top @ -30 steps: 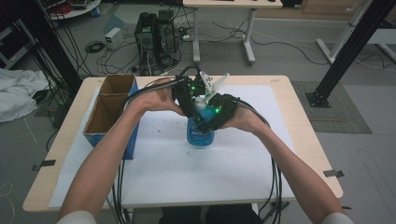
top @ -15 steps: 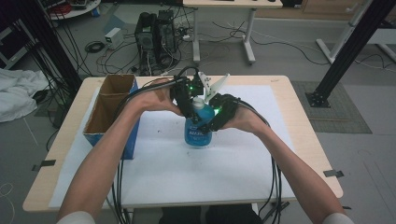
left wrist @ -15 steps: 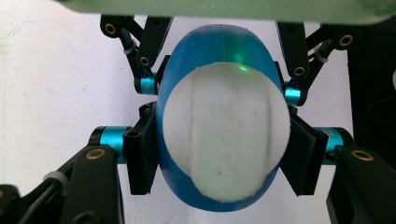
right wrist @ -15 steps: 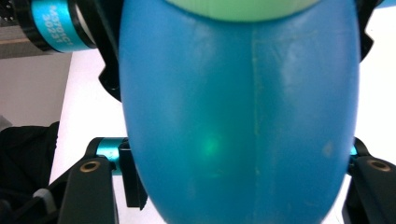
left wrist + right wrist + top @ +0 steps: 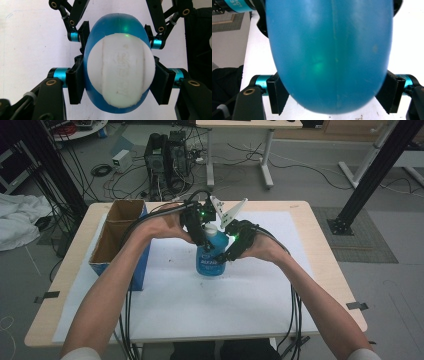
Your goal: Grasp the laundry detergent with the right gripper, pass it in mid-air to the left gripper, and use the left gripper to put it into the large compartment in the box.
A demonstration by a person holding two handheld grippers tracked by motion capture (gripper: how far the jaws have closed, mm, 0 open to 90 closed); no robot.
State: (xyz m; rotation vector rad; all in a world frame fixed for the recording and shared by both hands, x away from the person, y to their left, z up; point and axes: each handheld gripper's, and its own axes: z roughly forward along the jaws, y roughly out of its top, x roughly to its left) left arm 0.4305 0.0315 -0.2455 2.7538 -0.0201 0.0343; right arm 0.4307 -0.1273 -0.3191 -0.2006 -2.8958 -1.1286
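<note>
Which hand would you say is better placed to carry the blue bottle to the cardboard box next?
Probably the left. The left gripper is clamped on the blue bottle at its white cap, nearer the cardboard box. The right gripper has just been opening, its jaws flanking the bottle's body without clearly pressing.

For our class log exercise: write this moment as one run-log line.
left gripper: clamps blue plastic bottle | right gripper: jaws just opening beside bottle | bottle: upright on white table

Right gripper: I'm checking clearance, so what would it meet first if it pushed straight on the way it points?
The blue bottle, already between its fingers; these have just been opening and seem barely to touch it.
</note>
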